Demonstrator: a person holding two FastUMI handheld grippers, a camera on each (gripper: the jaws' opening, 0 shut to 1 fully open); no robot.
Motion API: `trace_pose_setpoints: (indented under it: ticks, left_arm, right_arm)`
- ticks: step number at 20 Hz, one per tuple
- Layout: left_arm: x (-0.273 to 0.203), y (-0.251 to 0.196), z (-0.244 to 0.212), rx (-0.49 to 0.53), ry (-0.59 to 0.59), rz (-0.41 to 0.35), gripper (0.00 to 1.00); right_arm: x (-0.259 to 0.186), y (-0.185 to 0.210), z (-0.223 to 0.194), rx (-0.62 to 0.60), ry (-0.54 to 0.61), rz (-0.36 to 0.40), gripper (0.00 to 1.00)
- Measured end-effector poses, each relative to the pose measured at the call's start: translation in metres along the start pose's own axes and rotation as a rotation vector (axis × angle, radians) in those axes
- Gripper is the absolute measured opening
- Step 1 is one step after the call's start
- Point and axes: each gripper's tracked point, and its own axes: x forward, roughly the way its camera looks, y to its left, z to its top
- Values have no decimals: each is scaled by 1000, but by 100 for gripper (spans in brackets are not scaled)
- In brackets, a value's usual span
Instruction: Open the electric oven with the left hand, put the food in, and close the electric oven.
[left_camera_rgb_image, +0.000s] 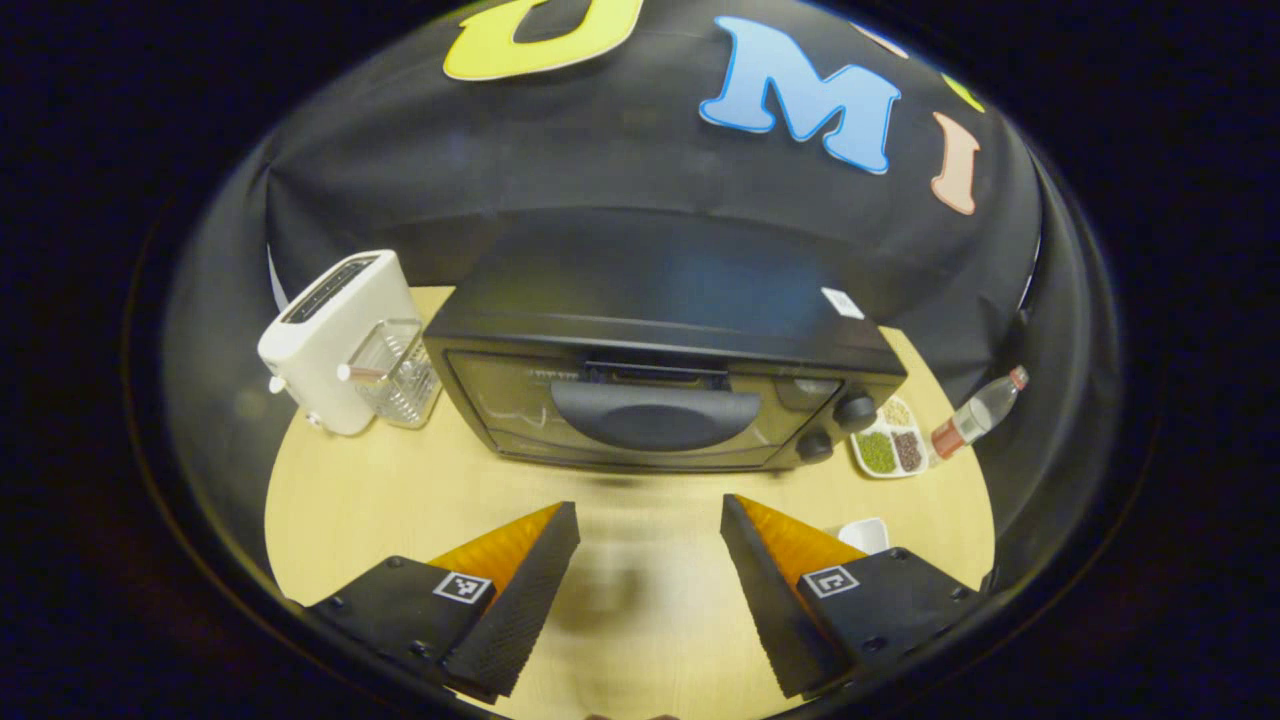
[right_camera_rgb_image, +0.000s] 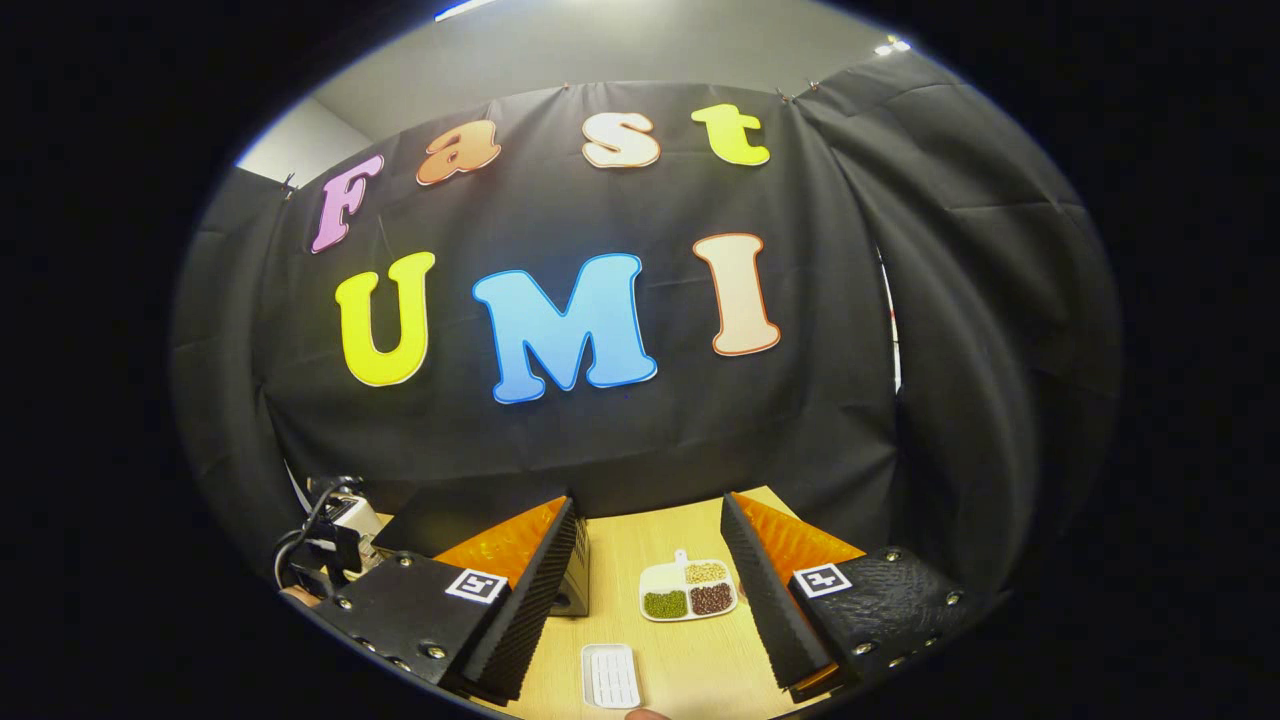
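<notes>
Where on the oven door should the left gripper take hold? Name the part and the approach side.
Grip the curved handle at the door's upper middle on the oven, coming straight from the front. It juts out as a wide bar, and the open left gripper already faces it, so its fingers can probably close over and under it.

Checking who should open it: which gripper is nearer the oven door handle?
Left. The left gripper faces the handle squarely; the right gripper is off past the oven's side.

The black electric oven (left_camera_rgb_image: 660, 400) stands upright on the counter (left_camera_rgb_image: 400, 500), door (left_camera_rgb_image: 620, 415) shut, with a curved handle (left_camera_rgb_image: 655, 415) across the glass and two knobs (left_camera_rgb_image: 835, 428) at its right.
</notes>
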Motion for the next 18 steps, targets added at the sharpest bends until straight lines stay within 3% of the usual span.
trace_pose_setpoints:
  ticks: [2,3,4,5,8,12,14,16,17,18]
  left_arm:
    - [-19,-16,16,-31,-63,-54,97]
    - [-34,-25,27,-41,-108,-74,100]
    - [-50,-33,40,-43,-160,-89,92]
    - [-69,-40,56,-39,-216,-98,97]
    - [-129,-62,105,-2,-401,-129,97]
    - [-215,-75,156,37,-624,-95,100]
    - [-253,-86,172,44,-719,-103,92]
    - [-283,-90,179,72,-782,-97,100]
    - [-296,-95,179,94,-804,-89,92]
    - [-305,-99,178,119,-824,-72,92]
  right_arm:
    - [-1,0,2,-9,-3,6,89]
    - [-1,0,5,-16,-7,10,89]
    - [-1,0,7,-22,-15,15,89]
    - [-2,1,12,-26,-25,19,89]
    - [-6,6,28,-36,-62,41,89]
    - [-18,12,53,-68,-120,75,89]
    - [-26,17,65,-73,-143,91,89]
    - [-34,20,76,-79,-163,103,89]
    - [-38,21,80,-80,-170,109,89]
    - [-41,21,83,-84,-179,115,89]
